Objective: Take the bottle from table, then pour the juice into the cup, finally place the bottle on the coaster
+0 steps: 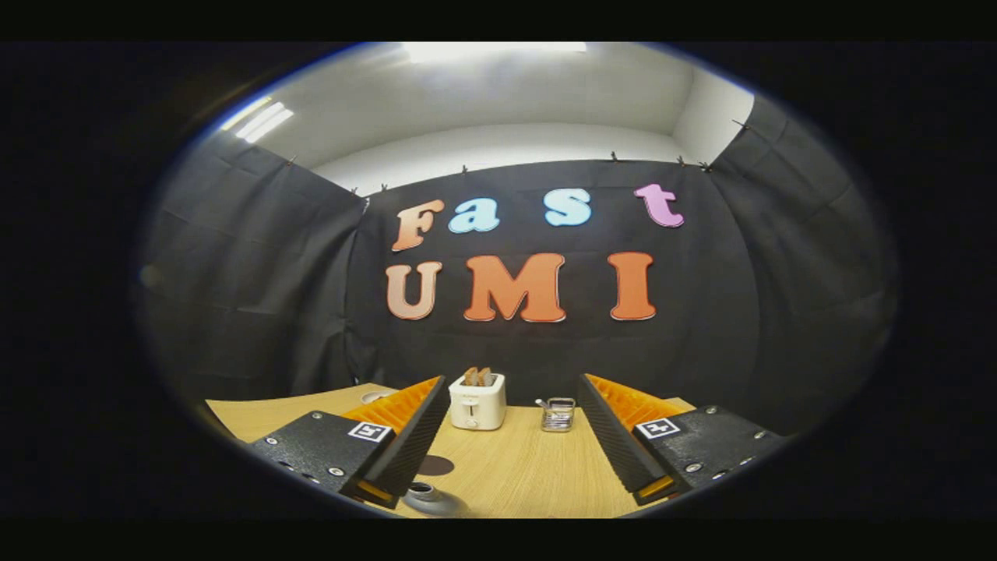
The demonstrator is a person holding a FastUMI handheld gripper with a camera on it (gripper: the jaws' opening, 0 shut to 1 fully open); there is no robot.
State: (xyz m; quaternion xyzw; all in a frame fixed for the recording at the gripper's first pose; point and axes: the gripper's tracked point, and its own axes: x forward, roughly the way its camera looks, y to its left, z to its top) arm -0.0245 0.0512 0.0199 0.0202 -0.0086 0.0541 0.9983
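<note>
My gripper point(514, 383) is held above the wooden table point(530, 475) and is open, with nothing between its fingers. A dark round coaster point(435, 465) lies on the table just inside the left finger. Closer to me, beside the base of that finger, sits a grey rounded object with a dark round opening point(427, 497). It is cut off, and I cannot tell whether it is the bottle's top or the cup.
A white toaster point(477, 401) with two slices in it stands at the table's far edge, ahead of the fingers. A small clear container point(558, 414) stands to its right. A pale round rim point(378, 396) peeks out behind the left finger. Black cloth walls the booth.
</note>
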